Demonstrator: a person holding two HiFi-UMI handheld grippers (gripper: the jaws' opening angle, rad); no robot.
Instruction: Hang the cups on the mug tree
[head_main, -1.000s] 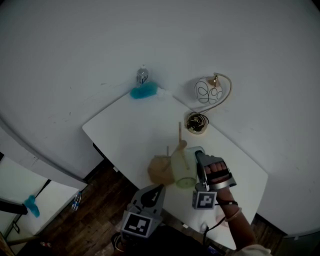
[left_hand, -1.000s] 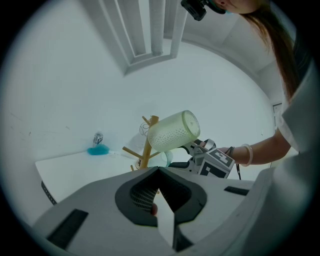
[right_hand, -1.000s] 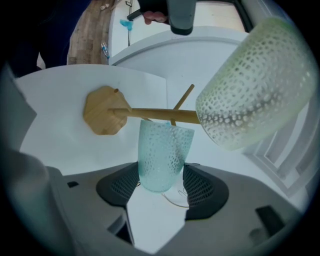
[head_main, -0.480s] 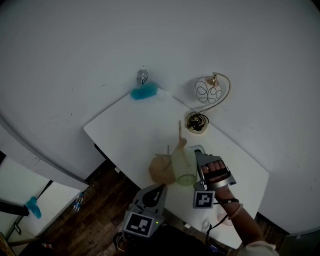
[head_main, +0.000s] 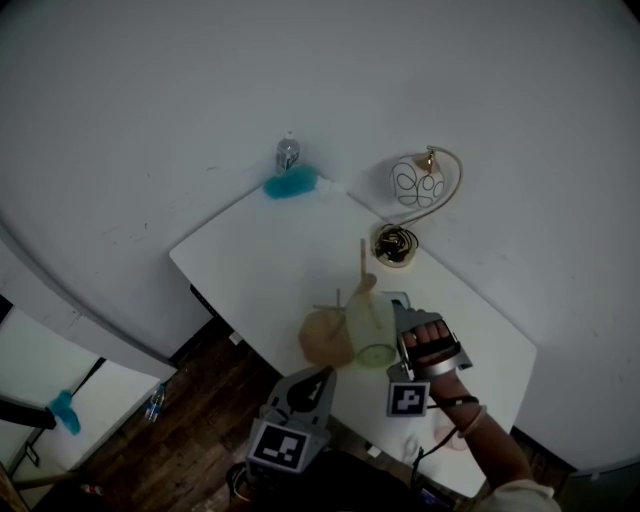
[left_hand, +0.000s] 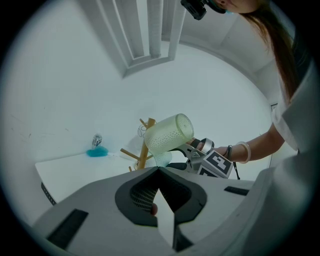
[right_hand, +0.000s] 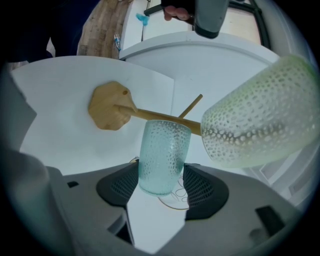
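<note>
Right gripper (right_hand: 162, 169) clamps a pale blue cup (right_hand: 164, 145) by the mug tree (right_hand: 107, 106), green cup (right_hand: 260, 125) seemingly hung; next, slip it onto a free peg (right_hand: 191, 106). Left gripper (left_hand: 159, 171) closed, empty

- Table (head_main: 250, 265), left of centre: bare surface, open for passage.
- Mug tree (head_main: 322, 340) with green cup (head_main: 370, 328) obstructs the centre.
- Lamp (head_main: 415, 181), upper right; can (head_main: 287, 153) and blue object (head_main: 291, 184), top: edge obstacles.

The head view is dim and grey, with soft shadows. Both gripper views are brighter, fisheye-bent and black-cornered; the blue cup (right_hand: 162, 155) is sharp, the green cup (right_hand: 260, 115) softer.
</note>
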